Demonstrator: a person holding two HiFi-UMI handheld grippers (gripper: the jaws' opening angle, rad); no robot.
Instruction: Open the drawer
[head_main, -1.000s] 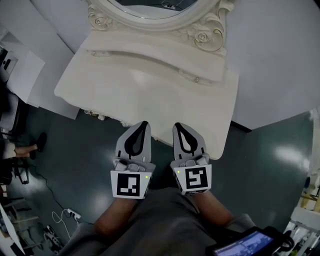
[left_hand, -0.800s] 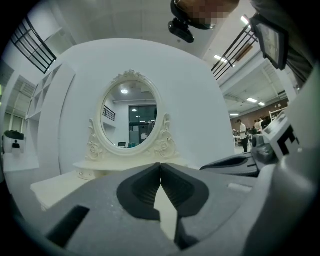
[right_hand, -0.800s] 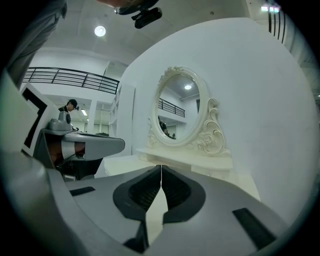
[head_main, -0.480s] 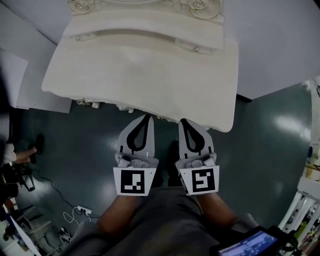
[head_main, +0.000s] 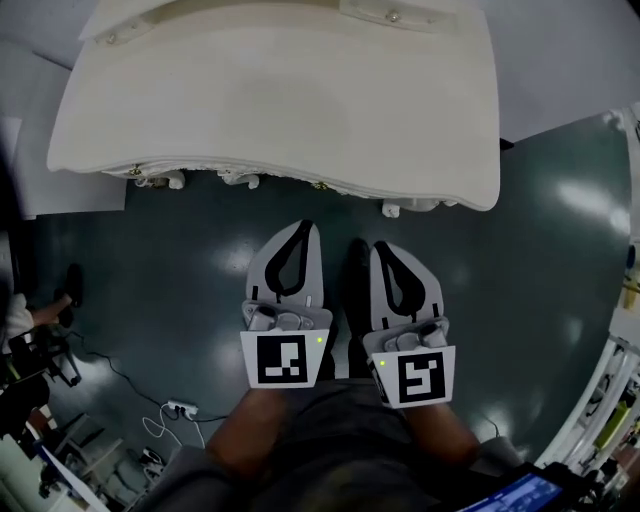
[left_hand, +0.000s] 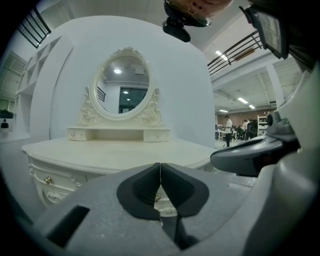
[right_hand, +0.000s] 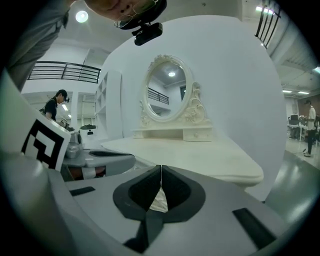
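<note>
Over the last second the left gripper (head_main: 303, 230) and right gripper (head_main: 386, 250), both with jaws pressed together on nothing, have dropped clear of the cream tabletop (head_main: 280, 100), whose front edge overhangs the knobbed drawer (left_hand: 50, 182), still closed.

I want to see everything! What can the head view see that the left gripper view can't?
Only the head view shows the dark floor, the cables lying on it and the square-marker cubes. Only the left gripper view shows the oval mirror and the ceiling lights. Both show the cream table, the left gripper and the right gripper, each with its jaws shut.
</note>
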